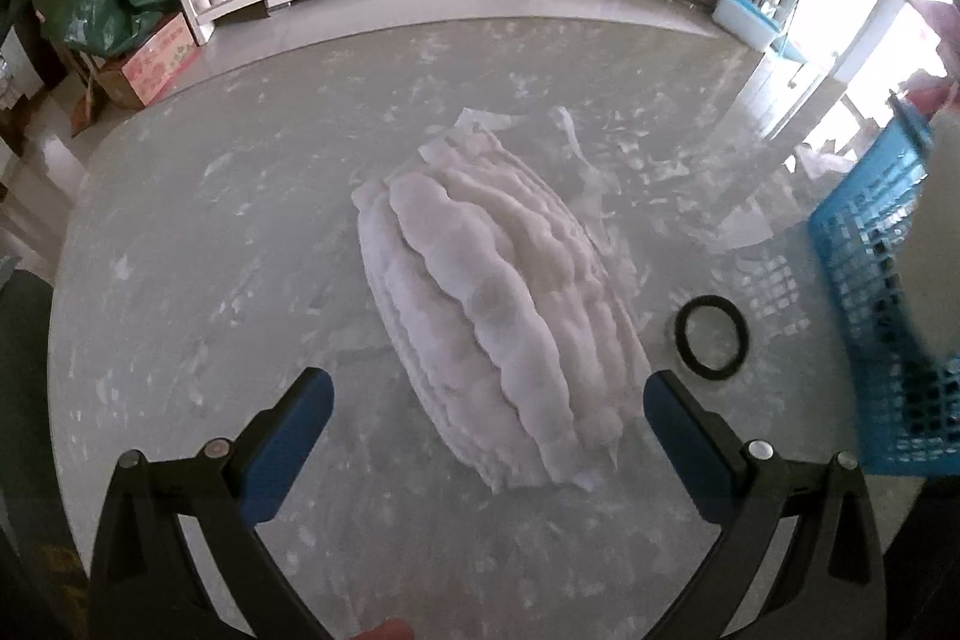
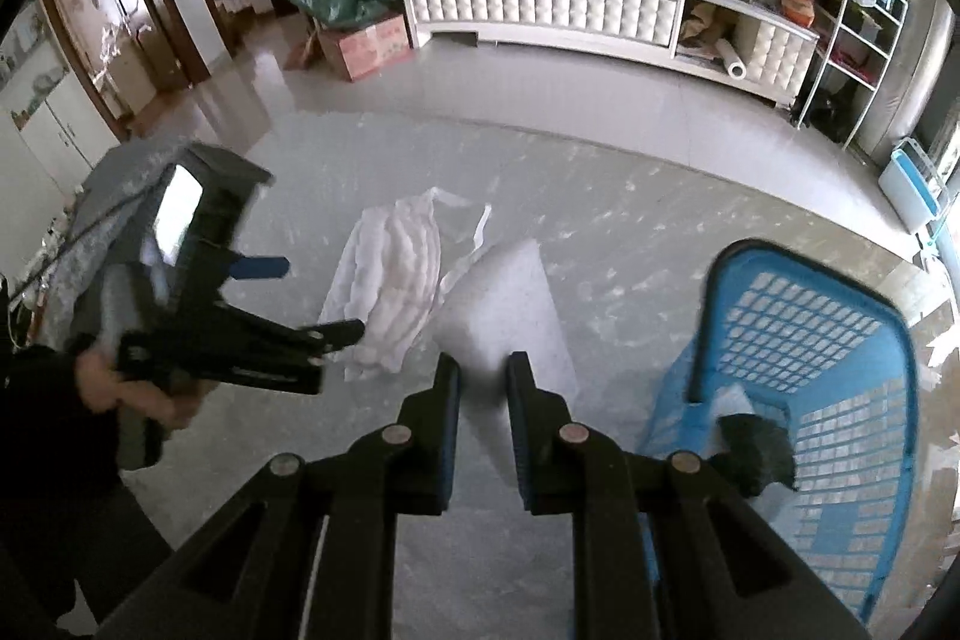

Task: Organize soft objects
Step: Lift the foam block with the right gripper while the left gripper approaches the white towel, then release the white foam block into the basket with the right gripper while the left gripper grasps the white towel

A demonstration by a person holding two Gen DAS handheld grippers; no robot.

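A pile of white quilted cloth with loose strips lies in the middle of the round marble table. My left gripper hovers over its near end, open, with nothing between the blue pads. In the right wrist view the same cloth lies to the left, and the left gripper hangs above it in a hand. My right gripper is shut on a white soft pad, lifted off the table beside the blue basket. That pad shows blurred at the left view's right edge.
A black ring lies on the table between the cloth and the blue basket. Inside the basket are a dark fuzzy thing and something white. Beyond the table are a tufted white cabinet and boxes on the floor.
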